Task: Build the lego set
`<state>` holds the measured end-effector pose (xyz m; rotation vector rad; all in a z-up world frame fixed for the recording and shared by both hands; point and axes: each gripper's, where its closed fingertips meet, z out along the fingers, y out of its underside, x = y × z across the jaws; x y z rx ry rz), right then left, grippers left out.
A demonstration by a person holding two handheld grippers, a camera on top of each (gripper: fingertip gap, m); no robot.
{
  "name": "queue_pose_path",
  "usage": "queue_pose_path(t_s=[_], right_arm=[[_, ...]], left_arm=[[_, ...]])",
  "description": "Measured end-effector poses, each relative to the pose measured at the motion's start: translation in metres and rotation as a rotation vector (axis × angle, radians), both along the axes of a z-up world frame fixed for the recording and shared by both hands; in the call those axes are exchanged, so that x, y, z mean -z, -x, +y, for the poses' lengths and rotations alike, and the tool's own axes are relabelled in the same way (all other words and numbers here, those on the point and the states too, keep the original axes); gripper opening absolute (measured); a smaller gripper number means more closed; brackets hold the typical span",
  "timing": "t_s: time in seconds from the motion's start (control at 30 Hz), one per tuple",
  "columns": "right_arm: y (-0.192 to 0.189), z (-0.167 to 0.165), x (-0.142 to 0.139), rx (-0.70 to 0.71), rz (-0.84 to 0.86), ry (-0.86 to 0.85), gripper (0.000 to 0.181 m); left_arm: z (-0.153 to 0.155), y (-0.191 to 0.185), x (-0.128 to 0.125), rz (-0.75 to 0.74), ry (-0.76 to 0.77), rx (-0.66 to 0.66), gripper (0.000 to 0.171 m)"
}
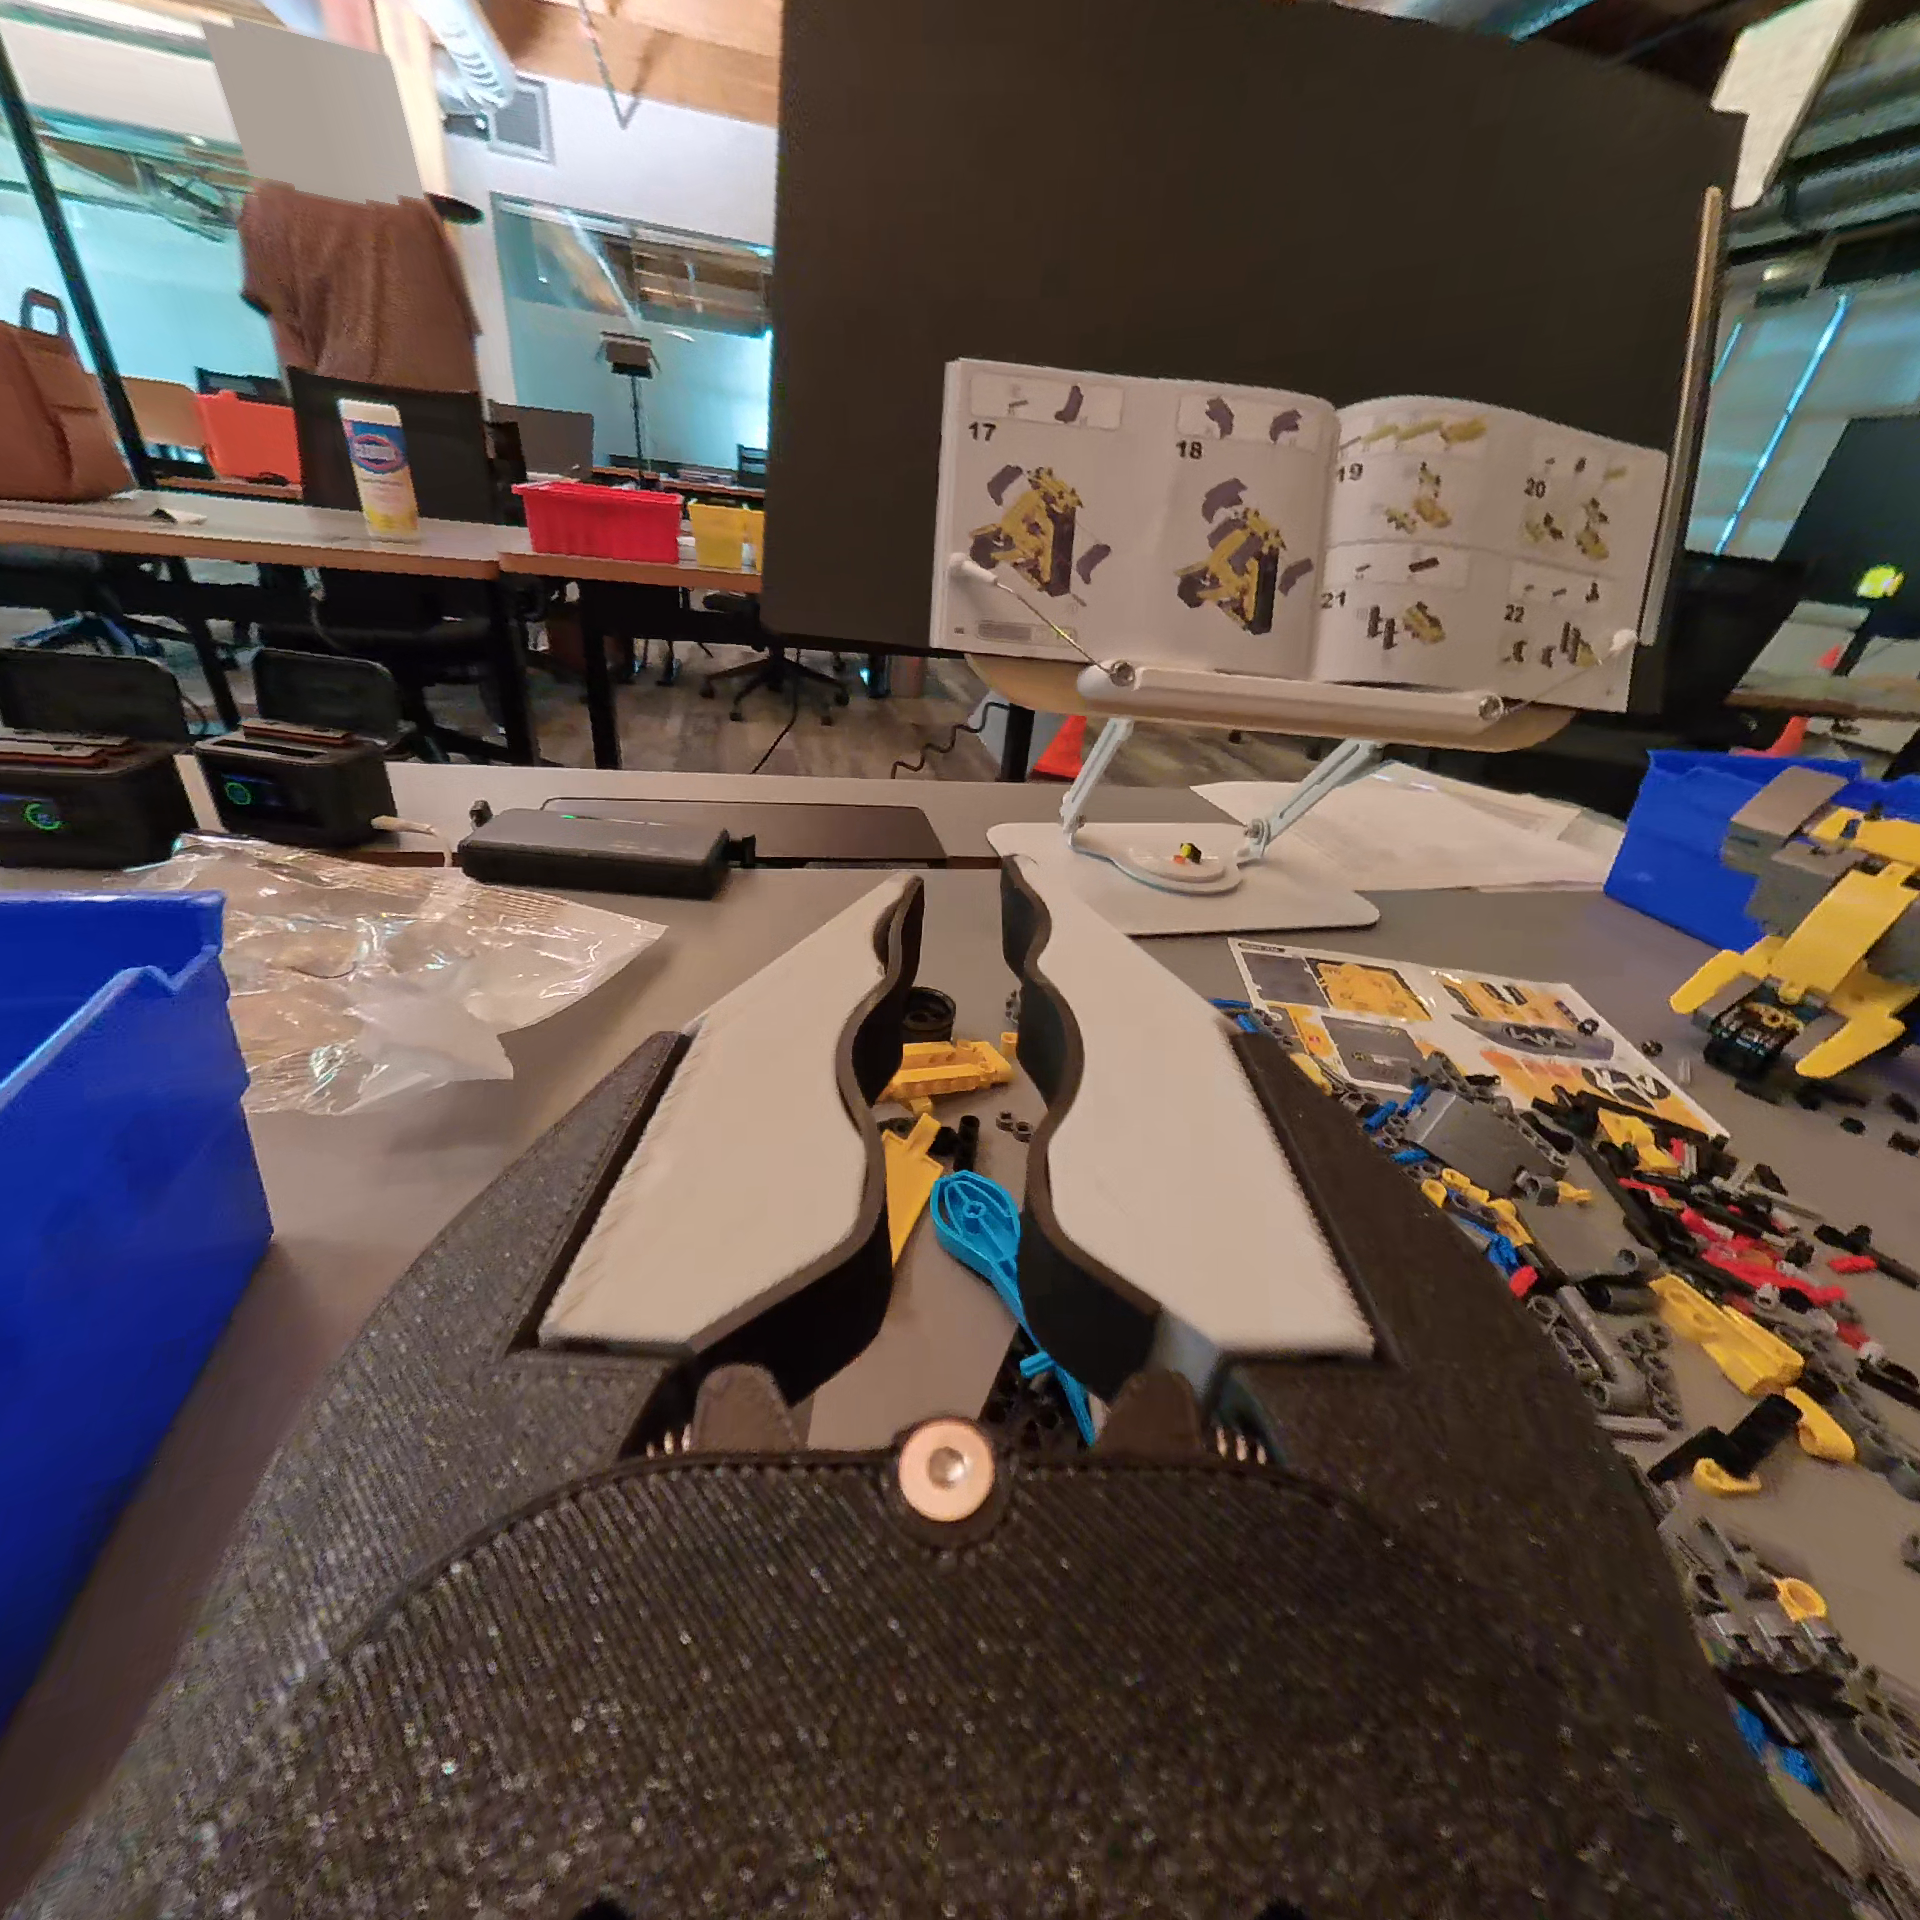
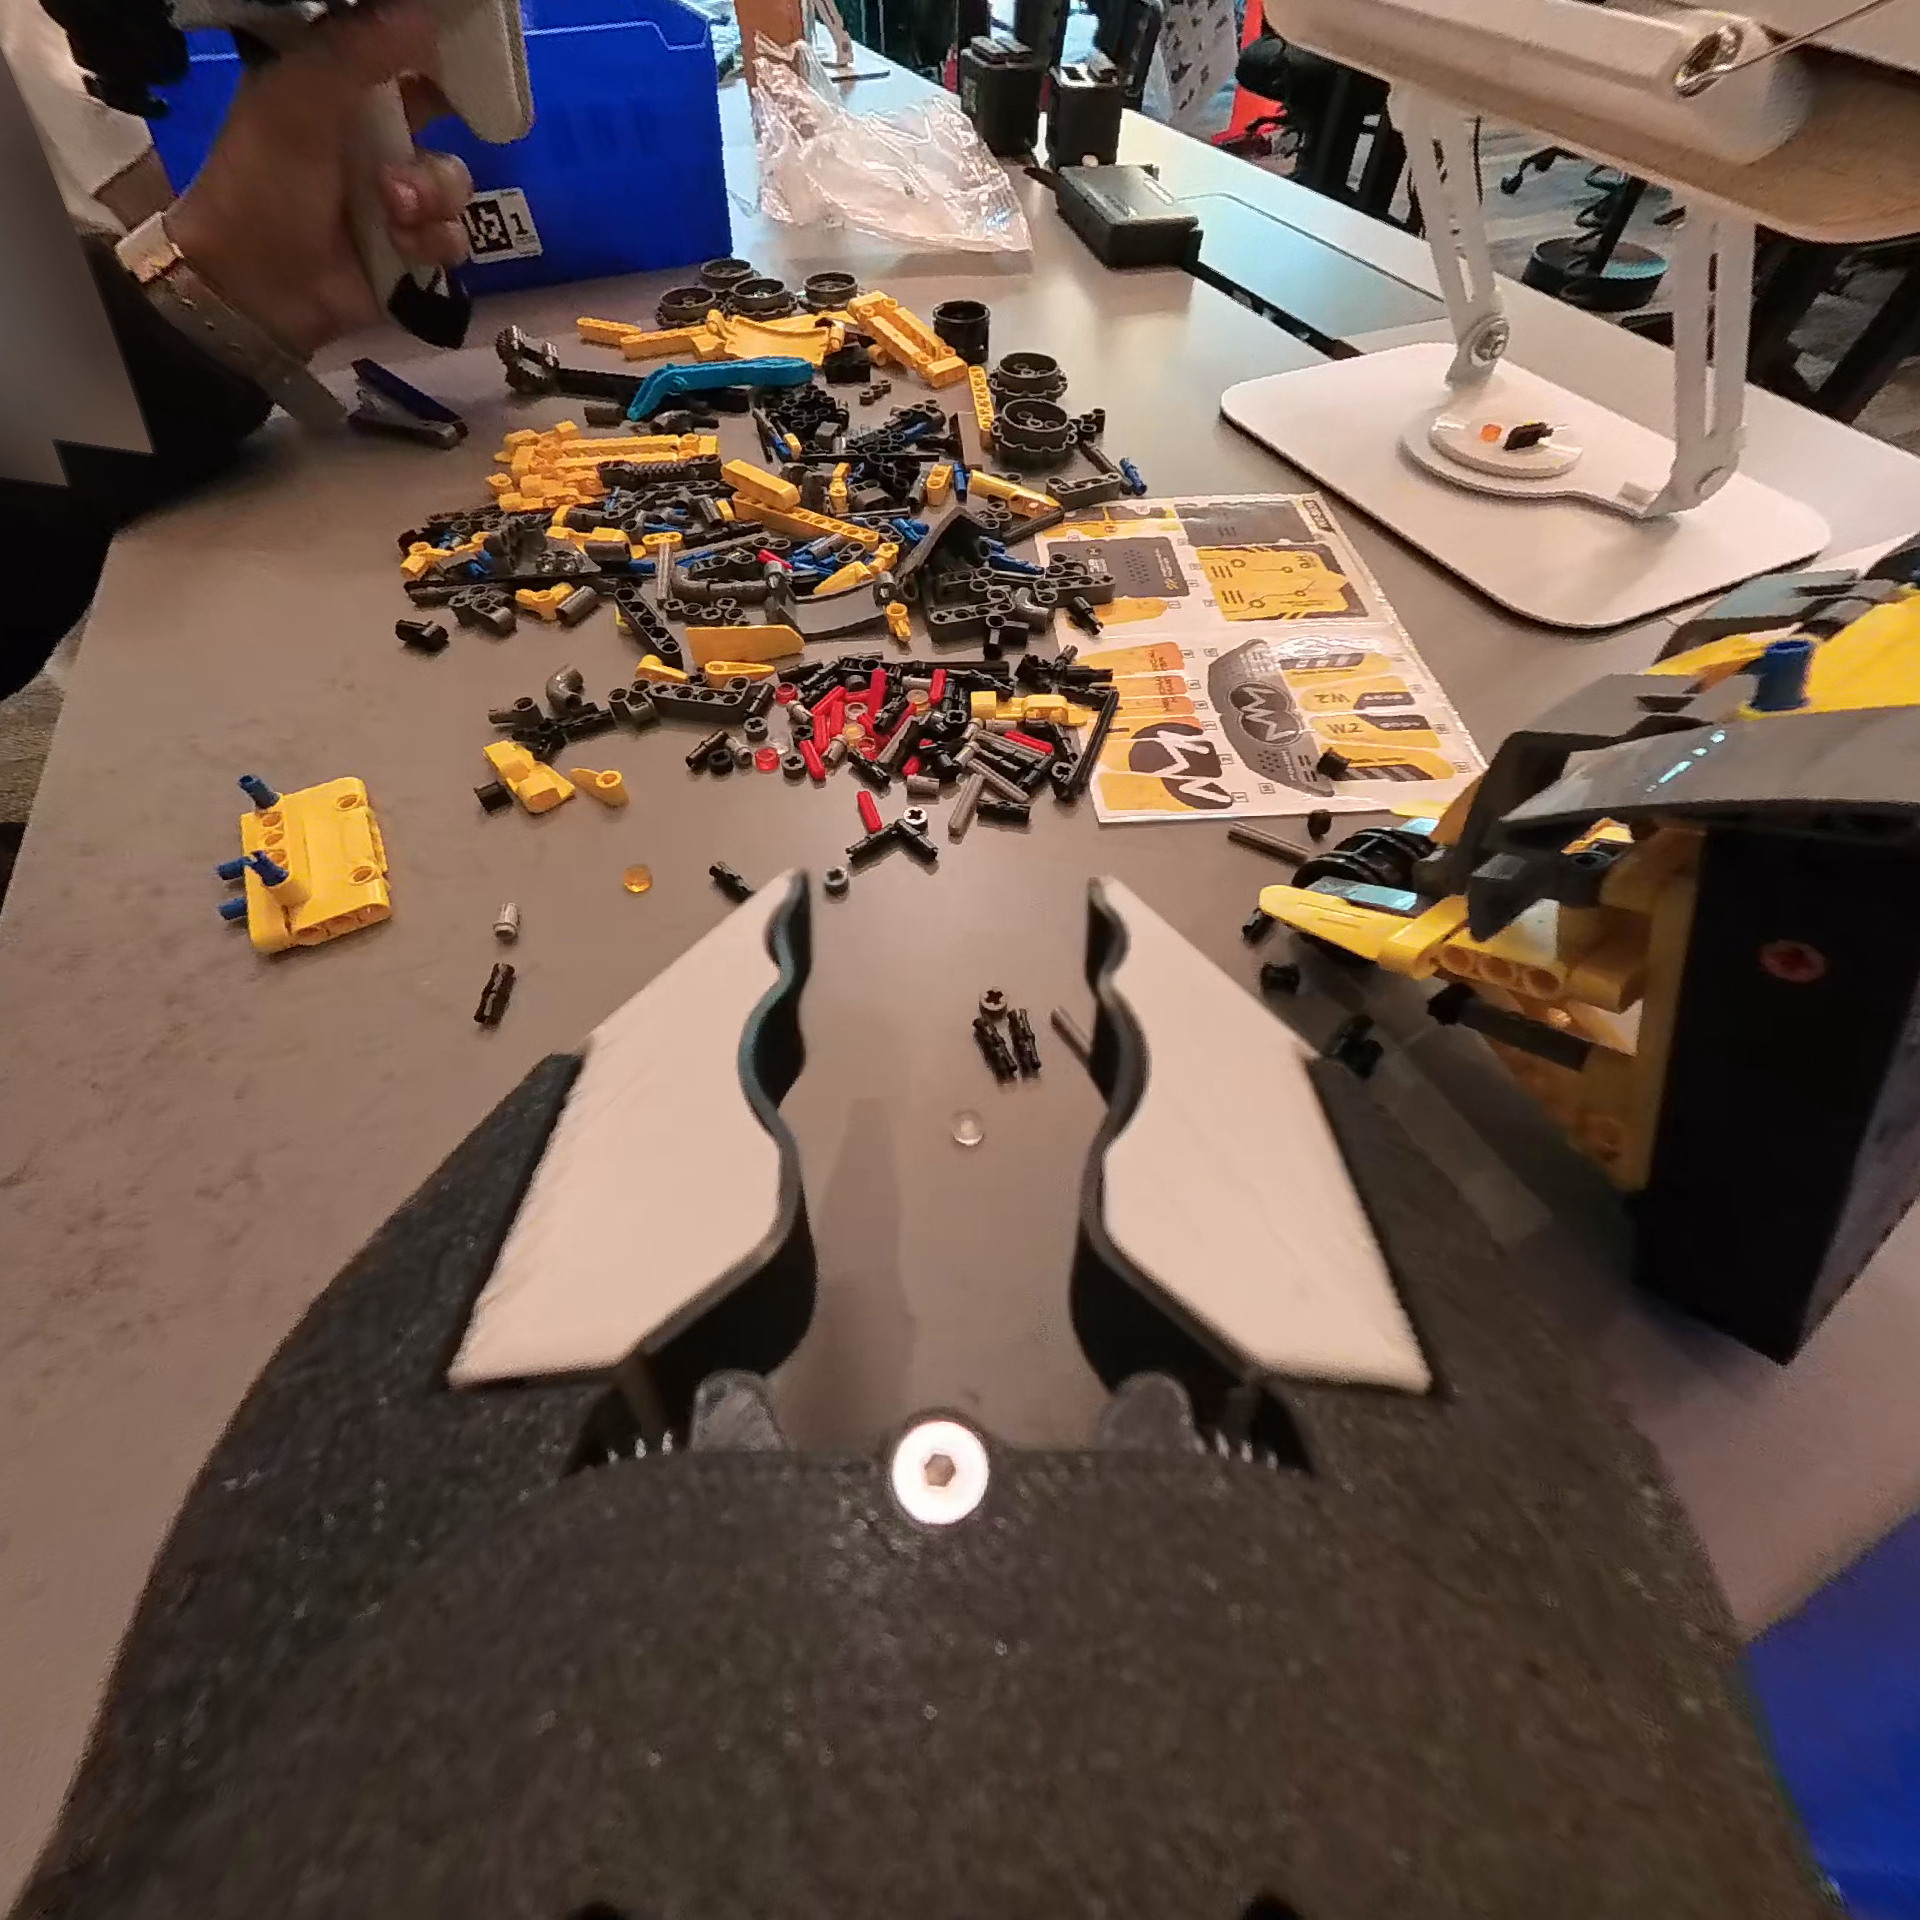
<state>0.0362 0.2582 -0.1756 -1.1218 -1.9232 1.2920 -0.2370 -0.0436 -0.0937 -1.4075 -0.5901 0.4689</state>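
On a grey table (image 2: 208, 1091), loose pieces (image 2: 748, 582) lie spread between a blue bin (image 2: 623, 177) and a half-built yellow model (image 2: 1621, 935). Right gripper (image 2: 948, 904) hovers low, jaws wide apart and empty. Two black pins (image 2: 1006, 1039) lie just behind its tips, between the jaws, long axes pointing away from the camera. Left gripper (image 1: 961, 883) is raised above the pile's far side, jaws slightly apart, gripping nothing I can see. Right gripper is clearly nearer the pins. An instruction book (image 1: 1288, 540) stands open on a stand (image 1: 1195, 883).
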Motion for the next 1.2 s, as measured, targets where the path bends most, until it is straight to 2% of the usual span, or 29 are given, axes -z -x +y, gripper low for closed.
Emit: queue_pose_path(t_s=[0.1,0.2,0.37,0.7,1.13,1.2], right_arm=[[0.001,0.001,0.004,0.014,-0.024,-0.008,0.076],[0.001,-0.002,0.010,0.013,-0.049,-0.035,0.089],[0.001,-0.002,0.011,0.037,-0.019,-0.100,0.088],[0.000,0.002,0.005,0.061,0.011,-0.079,0.058],[0.002,0.017,-0.008,0.116,0.060,-0.016,0.001],[0.002,0.017,-0.008,0.113,0.059,-0.014,0.000]], left_arm=[[0.003,-0.002,0.002,0.017,0.027,0.000,0.012],[0.005,-0.004,0.002,0.014,0.023,0.014,0.012],[0.005,-0.006,0.001,0.018,0.015,0.020,0.012],[0.007,-0.008,0.000,0.027,0.013,0.030,0.013],[0.015,-0.013,0.005,0.032,0.054,0.057,0.014],[0.015,-0.013,0.005,0.029,0.055,0.062,0.014]])
